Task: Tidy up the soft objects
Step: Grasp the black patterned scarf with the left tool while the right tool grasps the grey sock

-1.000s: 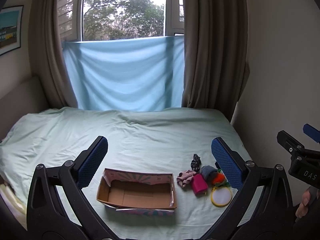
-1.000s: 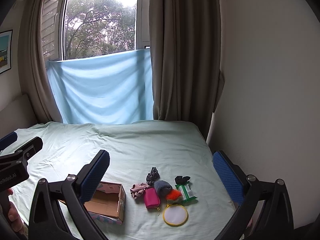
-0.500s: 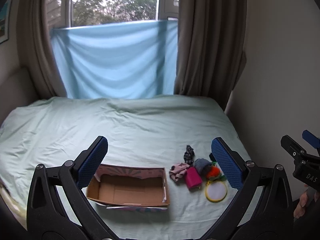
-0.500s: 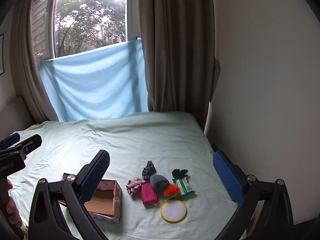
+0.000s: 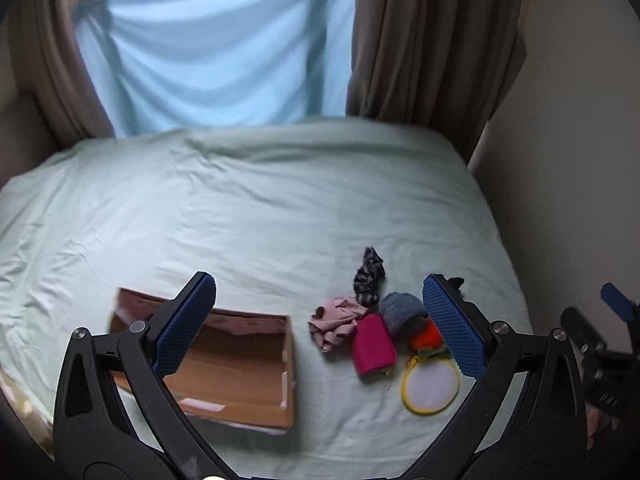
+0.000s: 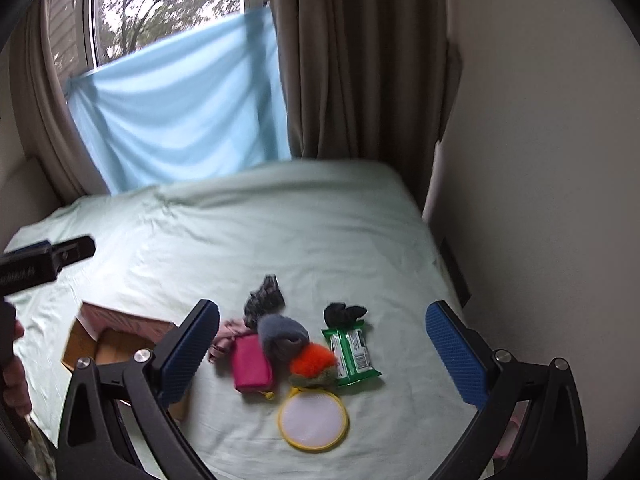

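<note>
Both grippers, left [image 5: 319, 325] and right [image 6: 322, 352], hover empty with jaws spread above the bed [image 6: 320, 232]: approach step, the soft objects [image 6: 282, 336] clustered beside the empty cardboard box [image 5: 240, 364]; next, descend and pinch one.

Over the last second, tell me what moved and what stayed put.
Both grippers, left gripper and right gripper, tipped downward and came closer to the bed; the window slid up out of view. Both stayed open, holding nothing. The cardboard box, pink pouch and the other soft items lie where they were.
</note>
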